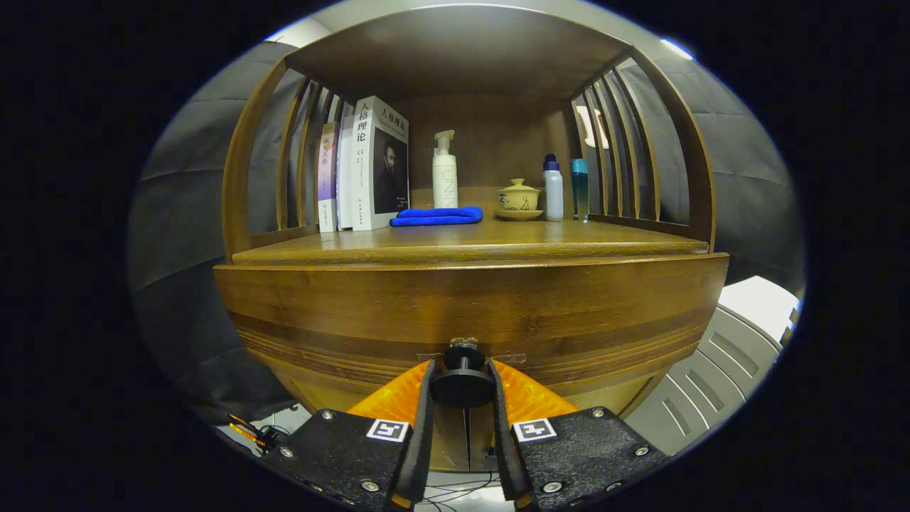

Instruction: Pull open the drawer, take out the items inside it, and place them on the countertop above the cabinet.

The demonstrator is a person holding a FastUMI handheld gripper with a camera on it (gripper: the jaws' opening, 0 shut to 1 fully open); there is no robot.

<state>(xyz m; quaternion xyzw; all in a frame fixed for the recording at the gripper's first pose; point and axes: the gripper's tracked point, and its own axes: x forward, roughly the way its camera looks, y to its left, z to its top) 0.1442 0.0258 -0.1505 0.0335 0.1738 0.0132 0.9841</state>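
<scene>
Two fingers clamp the knob [462, 384] — gripper [462, 387] set on the drawer [469, 313], which looks shut. Above the drawer, the countertop [469, 242] carries a cloth [437, 215], books [370, 167], bottles — items inside not yet out; everything remains.

My gripper [462, 387] closes on the drawer knob [462, 384] at lower centre. Desk [498, 245] at mid-frame carries, left to right: upright books [370, 167], folded blue cloth [437, 216], pump bottle [445, 172], lidded cup on saucer [519, 199], two bottles [565, 188].
</scene>
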